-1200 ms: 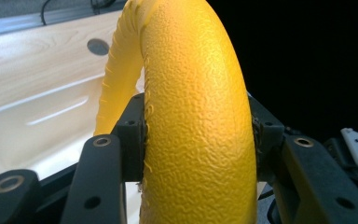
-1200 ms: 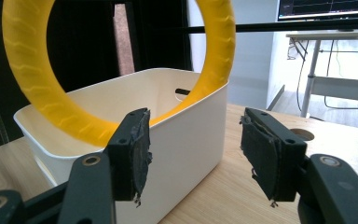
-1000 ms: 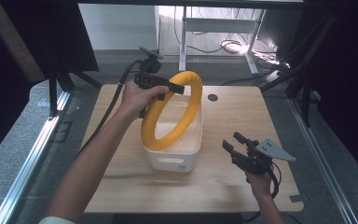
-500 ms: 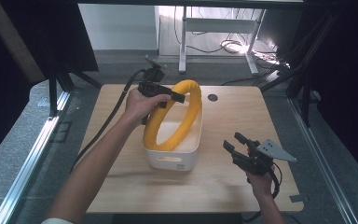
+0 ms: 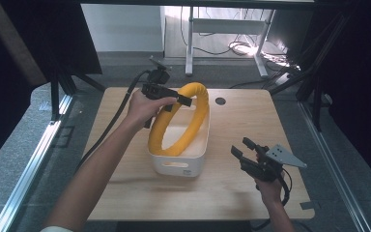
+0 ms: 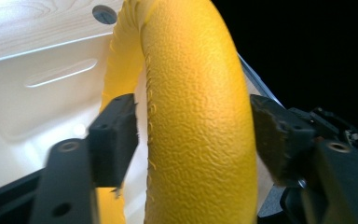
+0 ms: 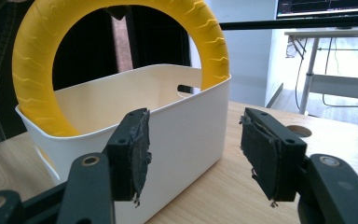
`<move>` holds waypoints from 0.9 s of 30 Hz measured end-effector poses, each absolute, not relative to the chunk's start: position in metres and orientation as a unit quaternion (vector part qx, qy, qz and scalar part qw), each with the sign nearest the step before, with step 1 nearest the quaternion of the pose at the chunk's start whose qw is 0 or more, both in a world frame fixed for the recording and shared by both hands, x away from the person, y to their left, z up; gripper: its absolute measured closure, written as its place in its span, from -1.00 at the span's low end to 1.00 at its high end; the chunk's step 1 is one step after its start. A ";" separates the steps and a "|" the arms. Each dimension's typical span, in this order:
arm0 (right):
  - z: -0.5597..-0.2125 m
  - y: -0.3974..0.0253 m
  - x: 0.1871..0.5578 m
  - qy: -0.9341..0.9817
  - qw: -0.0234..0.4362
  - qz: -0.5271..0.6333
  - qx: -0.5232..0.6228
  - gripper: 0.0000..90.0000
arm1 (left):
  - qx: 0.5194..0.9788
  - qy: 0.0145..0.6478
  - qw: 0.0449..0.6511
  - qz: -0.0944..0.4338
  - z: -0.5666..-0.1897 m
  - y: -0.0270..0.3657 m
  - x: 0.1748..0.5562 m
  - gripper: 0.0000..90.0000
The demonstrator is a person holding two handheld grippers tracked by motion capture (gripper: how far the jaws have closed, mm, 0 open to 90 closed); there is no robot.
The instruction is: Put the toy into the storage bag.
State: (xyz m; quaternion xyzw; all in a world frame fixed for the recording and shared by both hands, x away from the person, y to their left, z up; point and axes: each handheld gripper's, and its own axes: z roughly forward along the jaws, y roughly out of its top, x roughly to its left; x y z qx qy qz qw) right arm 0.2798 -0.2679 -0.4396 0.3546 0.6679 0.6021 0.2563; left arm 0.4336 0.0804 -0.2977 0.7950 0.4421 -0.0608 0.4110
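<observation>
High view: left to right across the table (image 5: 125, 193). At the left, a bare forearm reaches from the near edge toward the far edge, and the hand (image 5: 142, 107) carries the left gripper (image 5: 183, 100) over the far left part of the table, with its black cable (image 5: 108, 128) trailing off the left edge. This gripper sits at the top of the yellow ring (image 5: 199, 121), one jaw on each side of the ring's band. The ring stands on edge inside the white bin (image 5: 178, 166), its lower arc down in the bin and its upper arc well above the rim, leaning toward the bin's right wall. The bin rests near the middle of the table, a slot handle in its near wall. A round hole (image 5: 220, 101) lies in the tabletop just beyond the bin, near the far edge. At the right, close to the near right corner, the right gripper (image 5: 245, 150) is held above the bare wood, apart from the bin, with jaws spread and nothing between them; a grey plate (image 5: 284, 157) tops it.

Left gripper view: the ring (image 6: 196, 116) fills the gap between the two pads; the right pad (image 6: 272, 135) meets the band, while a thin gap seems to remain at the left pad (image 6: 114, 137), so whether the grip is firm cannot be told. The bin's inner wall (image 6: 37, 93) lies behind.

Right gripper view: the open jaws frame the bin's corner (image 7: 191, 135), with the ring (image 7: 32, 60) rising above the rim.
</observation>
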 end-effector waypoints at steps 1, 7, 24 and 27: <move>-0.440 -0.268 0.280 0.668 0.255 0.602 0.355 -0.06 | 0.795 0.441 0.414 -0.055 -0.294 0.086 0.433 -0.35; -0.441 -0.270 0.281 0.667 0.256 0.601 0.358 -0.07 | 0.787 0.433 0.436 -0.052 -0.283 0.102 0.428 -0.45; -0.456 -0.280 0.293 0.674 0.254 0.579 0.382 -0.07 | 0.756 0.430 0.494 -0.025 -0.304 0.173 0.390 -0.46; -0.457 -0.280 0.294 0.675 0.252 0.577 0.384 -0.07 | 0.759 0.441 0.479 -0.010 -0.323 0.188 0.382 -0.46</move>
